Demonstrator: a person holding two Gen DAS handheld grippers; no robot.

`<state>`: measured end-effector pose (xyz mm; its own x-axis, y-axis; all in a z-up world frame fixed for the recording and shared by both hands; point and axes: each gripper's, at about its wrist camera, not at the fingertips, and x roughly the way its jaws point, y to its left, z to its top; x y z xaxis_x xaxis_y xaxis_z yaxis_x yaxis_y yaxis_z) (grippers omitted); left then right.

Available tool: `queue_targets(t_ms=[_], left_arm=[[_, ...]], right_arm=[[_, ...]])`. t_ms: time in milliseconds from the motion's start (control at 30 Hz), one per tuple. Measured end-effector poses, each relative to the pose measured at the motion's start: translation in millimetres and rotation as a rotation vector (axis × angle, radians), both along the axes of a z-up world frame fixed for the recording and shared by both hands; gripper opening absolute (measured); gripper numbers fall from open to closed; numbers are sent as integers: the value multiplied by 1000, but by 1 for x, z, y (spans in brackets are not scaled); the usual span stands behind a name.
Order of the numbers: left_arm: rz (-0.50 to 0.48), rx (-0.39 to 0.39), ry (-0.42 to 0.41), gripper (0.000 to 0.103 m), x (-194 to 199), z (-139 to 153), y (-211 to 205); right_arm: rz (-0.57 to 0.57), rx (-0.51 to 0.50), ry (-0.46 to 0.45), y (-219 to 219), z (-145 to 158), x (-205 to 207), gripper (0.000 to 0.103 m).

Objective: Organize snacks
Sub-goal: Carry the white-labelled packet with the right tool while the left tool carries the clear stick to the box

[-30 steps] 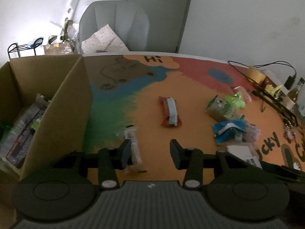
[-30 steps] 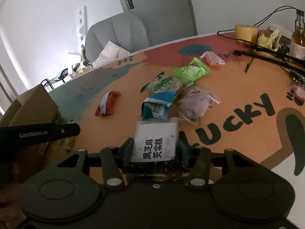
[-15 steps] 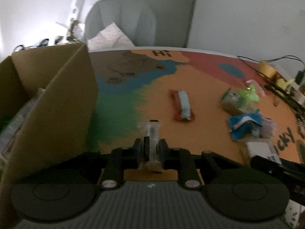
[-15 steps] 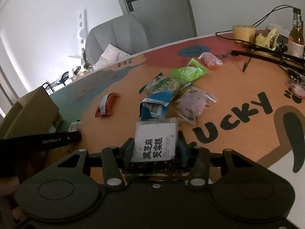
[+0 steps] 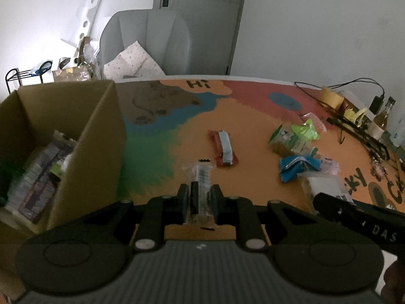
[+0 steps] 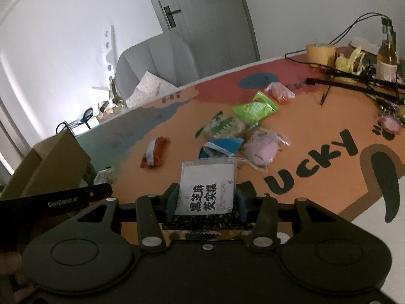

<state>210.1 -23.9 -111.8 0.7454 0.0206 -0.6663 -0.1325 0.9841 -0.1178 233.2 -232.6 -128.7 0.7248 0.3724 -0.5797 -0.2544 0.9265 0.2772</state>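
My left gripper (image 5: 200,193) is shut on a slim clear-wrapped snack bar (image 5: 201,174), held just over the colourful table mat beside the open cardboard box (image 5: 101,131). Several packets lie inside the box. My right gripper (image 6: 206,198) is shut on a white packet with black characters (image 6: 207,182), low over the mat. Loose snacks lie ahead: a red-and-blue packet (image 5: 224,149) (image 6: 155,150), a blue one (image 5: 296,167) (image 6: 220,148), green ones (image 5: 303,131) (image 6: 254,107) and a pale pink one (image 6: 260,148).
A grey chair (image 5: 144,40) with a dotted cushion stands behind the table. A tape roll (image 6: 320,53), a bottle (image 6: 386,58), black cables (image 6: 354,81) and a small pink packet (image 6: 279,91) crowd the far right. The box (image 6: 55,162) stands at the table's left edge.
My left gripper went from open beside the clear snack bar to shut on it, and it has shifted slightly. The right gripper kept its hold on the white packet.
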Motion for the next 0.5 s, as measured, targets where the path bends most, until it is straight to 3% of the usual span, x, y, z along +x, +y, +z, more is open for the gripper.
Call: queue_targets(t_ms=[500], left_arm=[[2, -17, -81, 18, -22, 35, 24]], right_arm=[[39, 20, -80, 32, 30, -8, 45]])
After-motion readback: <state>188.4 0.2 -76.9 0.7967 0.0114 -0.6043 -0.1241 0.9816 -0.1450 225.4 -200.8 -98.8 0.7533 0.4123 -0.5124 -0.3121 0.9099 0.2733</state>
